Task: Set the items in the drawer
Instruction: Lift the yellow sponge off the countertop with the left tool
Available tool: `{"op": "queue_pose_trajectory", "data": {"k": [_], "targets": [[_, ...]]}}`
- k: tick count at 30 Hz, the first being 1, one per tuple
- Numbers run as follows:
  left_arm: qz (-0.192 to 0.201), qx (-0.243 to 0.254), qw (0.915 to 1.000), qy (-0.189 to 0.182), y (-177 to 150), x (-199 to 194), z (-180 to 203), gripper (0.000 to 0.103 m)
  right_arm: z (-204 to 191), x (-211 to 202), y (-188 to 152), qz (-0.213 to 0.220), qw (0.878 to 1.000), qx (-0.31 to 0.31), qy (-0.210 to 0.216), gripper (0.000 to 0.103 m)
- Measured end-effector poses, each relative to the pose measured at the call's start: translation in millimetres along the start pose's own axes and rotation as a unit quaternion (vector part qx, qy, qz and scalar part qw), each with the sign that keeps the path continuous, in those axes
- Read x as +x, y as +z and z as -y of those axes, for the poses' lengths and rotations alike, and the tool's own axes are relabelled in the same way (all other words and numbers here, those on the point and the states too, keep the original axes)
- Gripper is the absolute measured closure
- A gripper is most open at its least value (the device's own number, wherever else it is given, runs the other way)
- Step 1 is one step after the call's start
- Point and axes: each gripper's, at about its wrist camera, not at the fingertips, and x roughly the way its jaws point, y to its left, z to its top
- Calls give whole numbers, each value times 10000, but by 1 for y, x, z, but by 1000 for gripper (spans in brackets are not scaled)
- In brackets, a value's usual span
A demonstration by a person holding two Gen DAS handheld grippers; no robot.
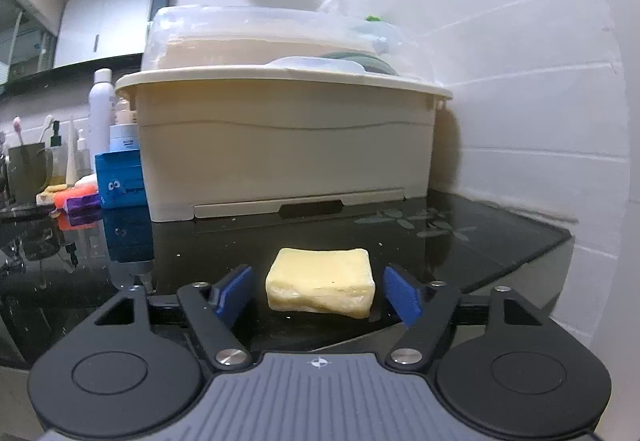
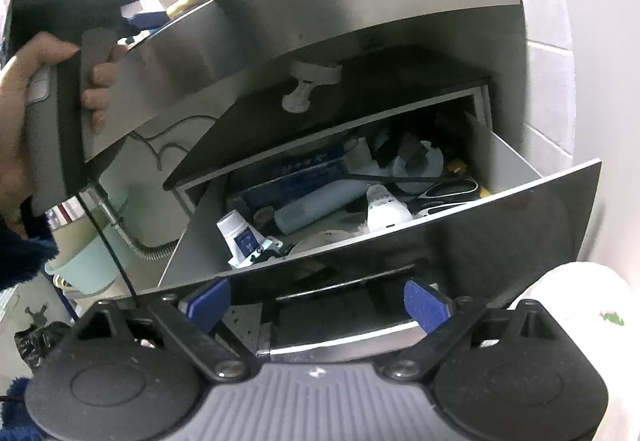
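The yellow soap bar (image 1: 321, 283) lies on the black bench (image 1: 500, 237) at lower centre, long axis crosswise, between the left gripper's (image 1: 319, 293) spread jaws. The right gripper (image 2: 316, 303), jaws spread and empty, faces the open drawer (image 2: 460, 233).

drawer (image 2: 400, 177) open (cluttered), bin (image 1: 288, 149) behind soap (image 1: 320, 287)

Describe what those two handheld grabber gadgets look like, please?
Both match: the left gripper and right gripper have black linkage arms with silver pivot bolts, round black discs on each side, a ribbed grey body with a small crosshair mark, and blue ribbed fingers. The person's bare hand emerges from a fuzzy dark-blue sleeve.
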Motion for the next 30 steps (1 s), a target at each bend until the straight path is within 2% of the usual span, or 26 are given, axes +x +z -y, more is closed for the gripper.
{"op": "queue_pose_trajectory", "data": {"k": [8,15,22,30], "targets": [[204,41,9998,6,-5,8,4,30,1,2,0,-50,10000,46,-34,9],[475,86,9988,6,-13,10,4,48,2,2,-1,-72,10000,46,-32,9],[467,55,9988,-127,-13,5,0,51,2,5,-1,-112,9999,24,-35,9],[497,258,9975,-430,-10,-12,-7,51,1,6,-1,-144,9999,-6,-32,9]]}}
